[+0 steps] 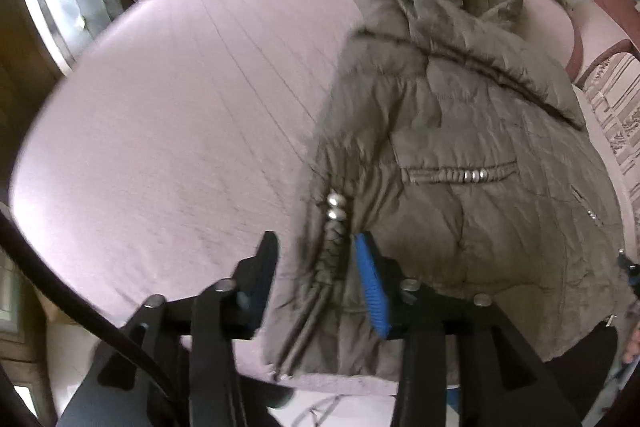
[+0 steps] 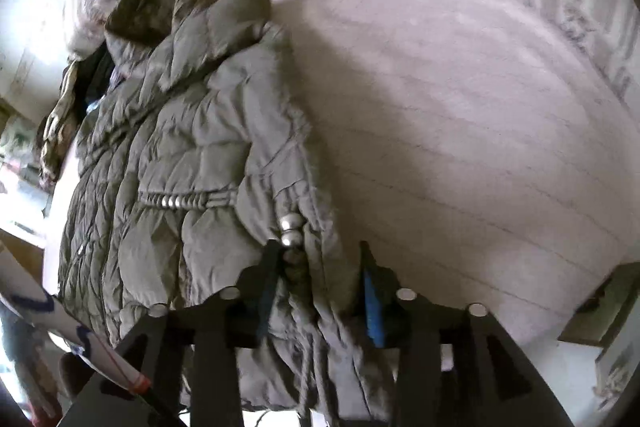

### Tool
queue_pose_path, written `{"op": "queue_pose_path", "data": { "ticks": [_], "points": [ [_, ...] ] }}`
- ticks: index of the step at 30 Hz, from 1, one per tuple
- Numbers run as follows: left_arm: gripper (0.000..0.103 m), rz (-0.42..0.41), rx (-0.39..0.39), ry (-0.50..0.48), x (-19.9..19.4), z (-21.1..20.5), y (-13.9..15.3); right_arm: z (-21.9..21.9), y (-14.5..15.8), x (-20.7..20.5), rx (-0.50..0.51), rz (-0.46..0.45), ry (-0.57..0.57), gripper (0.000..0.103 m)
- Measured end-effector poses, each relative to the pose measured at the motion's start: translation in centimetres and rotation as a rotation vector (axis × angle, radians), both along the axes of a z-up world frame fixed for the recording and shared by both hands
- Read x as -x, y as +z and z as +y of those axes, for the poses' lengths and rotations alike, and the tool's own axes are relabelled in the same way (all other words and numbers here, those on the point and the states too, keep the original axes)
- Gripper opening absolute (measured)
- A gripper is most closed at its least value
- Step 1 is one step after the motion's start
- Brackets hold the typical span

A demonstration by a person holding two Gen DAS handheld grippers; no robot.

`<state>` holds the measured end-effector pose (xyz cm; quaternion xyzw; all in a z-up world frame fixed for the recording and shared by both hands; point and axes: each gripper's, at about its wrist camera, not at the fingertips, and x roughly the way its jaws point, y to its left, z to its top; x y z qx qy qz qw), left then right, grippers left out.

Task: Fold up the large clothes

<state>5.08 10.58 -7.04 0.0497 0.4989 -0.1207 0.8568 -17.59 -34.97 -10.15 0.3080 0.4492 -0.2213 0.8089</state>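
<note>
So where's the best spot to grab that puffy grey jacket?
Probably the jacket's bottom hem corners at the near bed edge, approached from the foot side. It lies flat, hood away, and both the left gripper and right gripper already straddle its side edges there.

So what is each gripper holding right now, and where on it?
Nothing is clamped. The left gripper and right gripper are open, each straddling a bottom side edge of the olive jacket.

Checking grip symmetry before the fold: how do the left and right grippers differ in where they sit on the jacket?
The left gripper straddles the jacket at its left edge; the right gripper straddles its right edge. The left one's outer finger lies over bare sheet. Both are open beside metal beads.
</note>
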Motion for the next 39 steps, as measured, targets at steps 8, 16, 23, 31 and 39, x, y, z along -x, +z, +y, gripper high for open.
{"op": "queue_pose_path", "data": {
  "ticks": [8, 16, 23, 31, 39],
  "points": [
    [0.061, -0.153, -0.085, 0.001, 2.4, -1.5, 3.7, 1.0, 5.5, 1.7, 0.180, -0.062, -0.060, 0.053],
    [0.061, -0.156, -0.101, -0.020, 2.8, -4.1, 3.6, 6.7, 8.3, -4.2, 0.140, -0.144, 0.129, 0.060],
    [0.061, -0.175, -0.076, -0.027, 3.0, -4.1, 4.7, 12.6, 9.5, -10.7, 0.084, -0.199, 0.297, 0.060],
    [0.062, -0.176, -0.042, -0.037, 1.5, -4.5, 5.3, 17.1, 13.2, -16.4, 0.094, -0.253, 0.406, 0.064],
    [0.065, -0.095, 0.066, -0.032, -3.3, -6.2, 4.7, 16.3, 16.8, -22.4, 0.150, -0.267, 0.354, 0.069]
  ]
}}
